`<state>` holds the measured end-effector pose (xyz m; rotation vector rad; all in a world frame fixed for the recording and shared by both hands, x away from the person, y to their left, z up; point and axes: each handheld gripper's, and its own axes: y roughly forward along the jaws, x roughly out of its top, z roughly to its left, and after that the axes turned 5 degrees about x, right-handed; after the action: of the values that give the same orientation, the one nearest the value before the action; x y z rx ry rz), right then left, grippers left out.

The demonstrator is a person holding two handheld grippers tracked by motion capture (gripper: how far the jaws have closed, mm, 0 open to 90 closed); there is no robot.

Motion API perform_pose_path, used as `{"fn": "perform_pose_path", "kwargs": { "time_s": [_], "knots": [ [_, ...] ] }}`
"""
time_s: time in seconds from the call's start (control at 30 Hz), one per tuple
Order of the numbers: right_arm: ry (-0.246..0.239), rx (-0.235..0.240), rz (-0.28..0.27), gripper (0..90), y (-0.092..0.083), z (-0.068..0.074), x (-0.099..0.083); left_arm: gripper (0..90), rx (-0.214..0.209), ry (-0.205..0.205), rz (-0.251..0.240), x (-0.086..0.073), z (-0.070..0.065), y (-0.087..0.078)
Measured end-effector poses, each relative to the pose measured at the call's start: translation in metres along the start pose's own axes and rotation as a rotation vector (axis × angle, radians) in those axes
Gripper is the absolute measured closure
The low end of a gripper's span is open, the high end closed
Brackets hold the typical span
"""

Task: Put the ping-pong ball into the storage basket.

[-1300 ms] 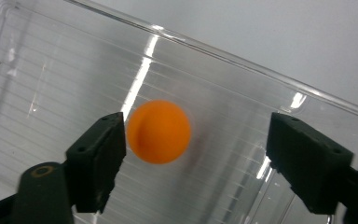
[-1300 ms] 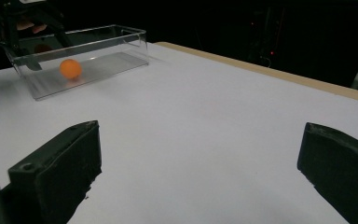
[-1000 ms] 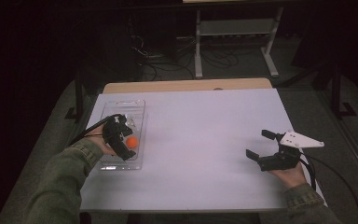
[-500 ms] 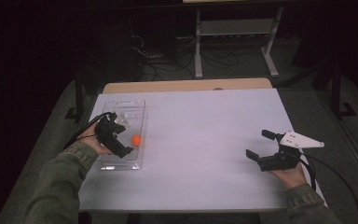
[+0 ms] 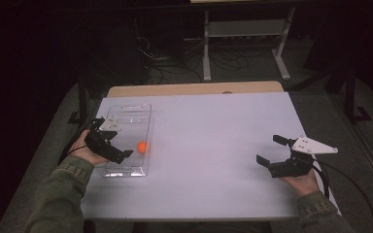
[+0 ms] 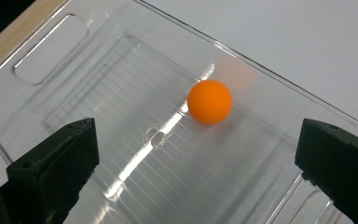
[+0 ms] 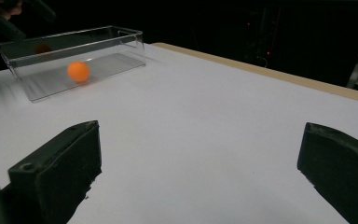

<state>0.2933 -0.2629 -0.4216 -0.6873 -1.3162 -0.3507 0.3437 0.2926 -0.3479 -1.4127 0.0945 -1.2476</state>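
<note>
An orange ball (image 5: 142, 147) lies on the floor of a clear plastic bin (image 5: 126, 112) at the table's left, close to the bin's right wall. My left gripper (image 5: 119, 142) hovers over the near part of the bin, just left of the ball, open and empty. In the left gripper view the ball (image 6: 209, 101) rests loose on the bin floor (image 6: 98, 88) ahead of the wide-apart jaws. My right gripper (image 5: 270, 149) stands open above the table at the right, holding nothing. In the right gripper view it faces the bin (image 7: 121, 42) and the ball (image 7: 78, 71) from afar.
The white table top (image 5: 213, 145) stretches between the two grippers, with a wooden strip (image 5: 194, 89) along its far edge. A metal stand (image 5: 245, 34) and cables lie on the dark floor beyond. A cable (image 5: 349, 184) trails from the right gripper.
The left gripper has drawn back to the left, away from the ball, which now lies free in the bin slightly farther right. The right gripper has stayed put.
</note>
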Motion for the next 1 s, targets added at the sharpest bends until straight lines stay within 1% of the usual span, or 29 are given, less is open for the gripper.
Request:
{"fn": "perform_pose_path", "kwargs": {
  "time_s": [0.03, 0.1, 0.13, 0.23, 0.33, 0.4, 0.57, 0.8, 0.83, 0.87, 1.0],
  "knots": [
    [-0.003, 0.000, -0.002, 0.0, 0.000, 0.000, 0.000, 0.0, 0.001, -0.008, -0.009, -0.001, 0.000, -0.002],
    [-0.003, -0.001, -0.002, 0.0, 0.000, 0.000, 0.000, 0.0, 0.011, -0.007, -0.023, -0.003, 0.000, -0.005],
    [-0.001, -0.001, 0.000, 0.0, 0.000, 0.000, 0.000, 0.0, 0.011, -0.017, -0.032, -0.004, -0.001, -0.006],
    [-0.003, -0.003, -0.002, 0.0, 0.000, 0.000, 0.000, 0.0, 0.021, -0.028, -0.056, -0.006, -0.002, -0.010],
    [-0.003, -0.006, -0.004, 0.0, -0.001, 0.000, 0.000, 0.0, 0.032, -0.035, -0.067, -0.009, -0.003, -0.011],
    [-0.004, -0.006, -0.006, 0.0, -0.001, 0.000, 0.000, 0.0, 0.039, -0.038, -0.065, -0.010, -0.004, -0.011],
    [-0.002, -0.006, -0.003, 0.0, -0.001, 0.000, 0.000, 0.0, 0.045, -0.047, -0.087, -0.014, -0.006, -0.013],
    [-0.003, -0.007, -0.004, 0.0, -0.001, 0.000, 0.000, 0.0, 0.059, -0.069, -0.112, -0.023, -0.007, -0.017],
    [-0.004, -0.006, -0.004, 0.0, -0.001, 0.000, 0.000, 0.0, 0.067, -0.070, -0.114, -0.024, -0.007, -0.018],
    [-0.003, -0.007, -0.004, 0.0, -0.001, 0.000, 0.000, 0.0, 0.072, -0.075, -0.119, -0.026, -0.007, -0.018],
    [0.002, -0.009, -0.004, 0.0, -0.001, -0.001, 0.000, 0.0, 0.080, -0.117, -0.163, -0.033, -0.006, -0.021]
  ]
}}
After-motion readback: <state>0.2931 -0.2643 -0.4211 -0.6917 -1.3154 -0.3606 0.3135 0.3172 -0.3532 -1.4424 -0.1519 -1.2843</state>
